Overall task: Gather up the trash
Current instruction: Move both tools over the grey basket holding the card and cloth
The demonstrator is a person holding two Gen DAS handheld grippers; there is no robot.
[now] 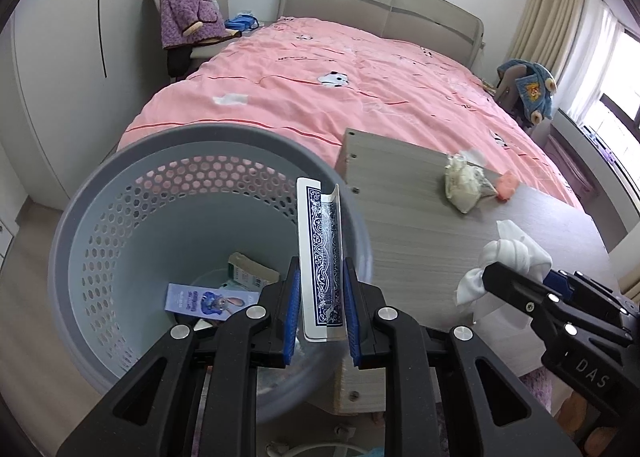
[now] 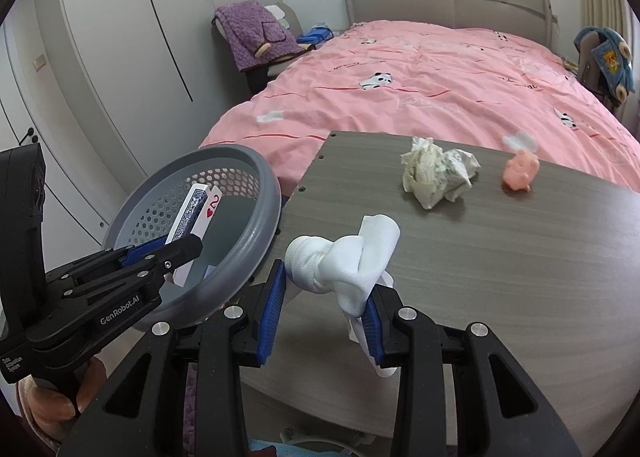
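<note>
Across the upper half of both views spreads a pink bed [image 1: 340,89], with a purple robe [image 1: 188,9] draped on a chair at upper left and a blue garment [image 1: 528,93] at the right edge. Lower down, the wood-grain counter [image 2: 500,257] carries a crumpled cream paper wad [image 2: 438,171] and, just beside it to the right, a small pink toy [image 2: 520,173]; both sit well apart from the jaws.

At lower left of the left wrist view, a grey perforated waste basket [image 1: 120,225] stands against the counter's edge, holding a lilac carton [image 1: 208,299] and a small green-and-white box [image 1: 250,271] at its bottom. The left gripper [image 1: 320,305] has its jaws clamped on two playing cards [image 1: 320,257], held on edge over the basket's mouth, their long axis running up the frame away from the camera; one card peels slightly to the right at the top, and the right wrist view shows a red two of hearts.

The right gripper [image 2: 326,297] has its jaws clamped on a wadded white tissue [image 2: 348,257] above the counter's near edge, the wad lying crosswise, left to right, just right of the basket rim.
</note>
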